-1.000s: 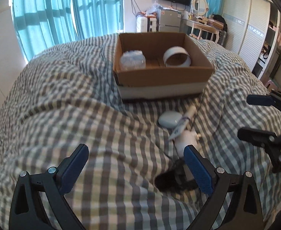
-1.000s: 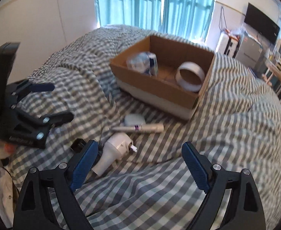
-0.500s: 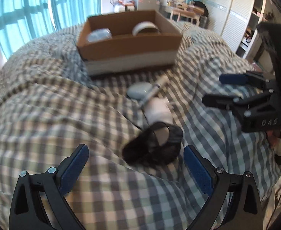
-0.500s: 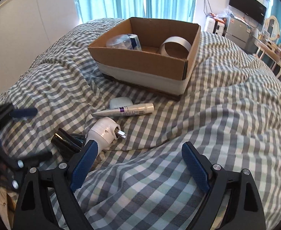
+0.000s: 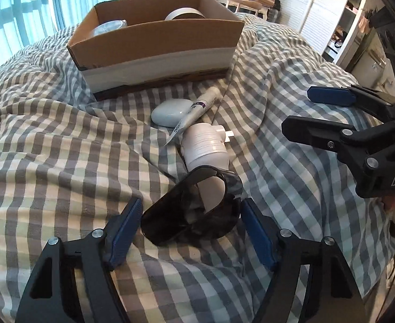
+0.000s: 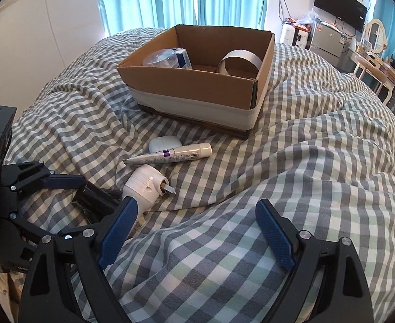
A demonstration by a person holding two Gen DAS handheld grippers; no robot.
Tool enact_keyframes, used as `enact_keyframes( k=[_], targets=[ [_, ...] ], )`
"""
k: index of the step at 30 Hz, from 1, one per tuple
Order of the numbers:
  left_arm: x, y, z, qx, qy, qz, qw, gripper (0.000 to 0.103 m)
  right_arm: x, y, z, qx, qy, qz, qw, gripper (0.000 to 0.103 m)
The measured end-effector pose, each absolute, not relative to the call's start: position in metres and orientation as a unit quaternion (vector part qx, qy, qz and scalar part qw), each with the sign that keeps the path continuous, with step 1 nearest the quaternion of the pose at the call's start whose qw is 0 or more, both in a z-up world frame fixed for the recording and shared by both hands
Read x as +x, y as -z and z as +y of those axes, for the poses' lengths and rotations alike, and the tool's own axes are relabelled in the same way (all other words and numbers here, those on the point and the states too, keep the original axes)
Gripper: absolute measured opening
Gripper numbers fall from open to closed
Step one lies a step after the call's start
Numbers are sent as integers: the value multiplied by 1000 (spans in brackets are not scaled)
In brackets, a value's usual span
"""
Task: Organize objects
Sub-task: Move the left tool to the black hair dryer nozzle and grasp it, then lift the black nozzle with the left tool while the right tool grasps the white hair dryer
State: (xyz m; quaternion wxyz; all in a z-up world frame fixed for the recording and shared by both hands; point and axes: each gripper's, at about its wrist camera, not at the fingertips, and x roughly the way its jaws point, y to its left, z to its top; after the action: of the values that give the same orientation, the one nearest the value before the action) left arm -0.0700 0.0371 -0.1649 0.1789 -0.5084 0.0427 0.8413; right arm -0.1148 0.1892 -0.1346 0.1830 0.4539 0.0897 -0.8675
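Left gripper [image 5: 190, 219] low over checked quilt [image 5: 62, 161], jaws just closing around dark cup [image 5: 192, 215], blue pads beside its two sides, contact impossible to tell. Right gripper [image 6: 197, 231] spread wide over bare quilt, nothing between; on its body, seen from the left camera, white letters "DAS". Farther away, white plug [image 5: 205, 148], tube [image 5: 197, 113] with purple band and unreadable print, white case [image 5: 170, 111], then box [image 5: 157, 53] holding tape roll [image 6: 239, 60].
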Motion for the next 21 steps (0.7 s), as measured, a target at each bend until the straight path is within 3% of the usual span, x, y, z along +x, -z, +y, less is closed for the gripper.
enact_keyframes(
  k=[2, 5, 7, 21],
  targets=[
    [-68, 163, 37, -505, -844, 42, 176, 72, -114, 134, 189, 454, 868, 87, 183, 90],
    [-63, 149, 30, -490, -854, 30, 174, 46, -112, 133, 189, 453, 869, 80, 183, 90],
    [-64, 141, 22, -480, -862, 26, 163, 37, -111, 132, 188, 453, 869, 80, 181, 90],
    [-69, 131, 9, -469, -868, 18, 160, 30, -110, 135, 180, 463, 863, 89, 182, 90]
  ],
)
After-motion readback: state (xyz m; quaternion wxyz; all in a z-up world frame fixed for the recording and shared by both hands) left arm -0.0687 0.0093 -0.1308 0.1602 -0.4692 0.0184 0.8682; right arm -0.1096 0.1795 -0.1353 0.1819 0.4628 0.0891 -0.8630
